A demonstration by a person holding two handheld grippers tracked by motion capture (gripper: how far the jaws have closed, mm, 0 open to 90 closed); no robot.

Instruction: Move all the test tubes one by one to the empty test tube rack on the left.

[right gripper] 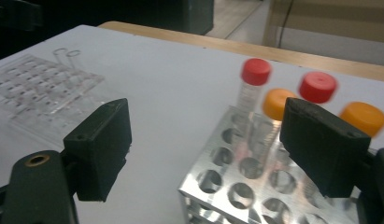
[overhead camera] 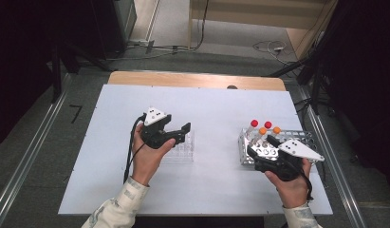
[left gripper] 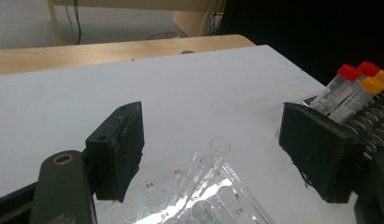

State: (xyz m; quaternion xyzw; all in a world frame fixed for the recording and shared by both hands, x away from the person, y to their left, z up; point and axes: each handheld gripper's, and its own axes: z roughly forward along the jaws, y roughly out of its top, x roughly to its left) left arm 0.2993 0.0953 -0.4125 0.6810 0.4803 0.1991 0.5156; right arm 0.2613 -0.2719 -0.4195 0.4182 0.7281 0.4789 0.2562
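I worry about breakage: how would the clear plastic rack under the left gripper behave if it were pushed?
The clear plastic rack looks thin and light, so it would probably slide on the smooth white table. The two uncapped tubes standing in it might rattle or tip.

On the white table (overhead camera: pixel 207 185), the metal rack (right gripper: pixel 227 186) is shiny silver with rows of round holes, and the tubes (right gripper: pixel 251 100) standing in it are clear with two red caps (right gripper: pixel 256 71) and two orange caps (right gripper: pixel 277 103). Well apart from that rack, the clear plastic rack (left gripper: pixel 199 200) carries small red letter-and-number marks. Both grippers (overhead camera: pixel 176 134) (overhead camera: pixel 264 147) are black with grey plates on top, and the sleeve (overhead camera: pixel 119 209) nearest the clear rack is pale with a faint pattern.
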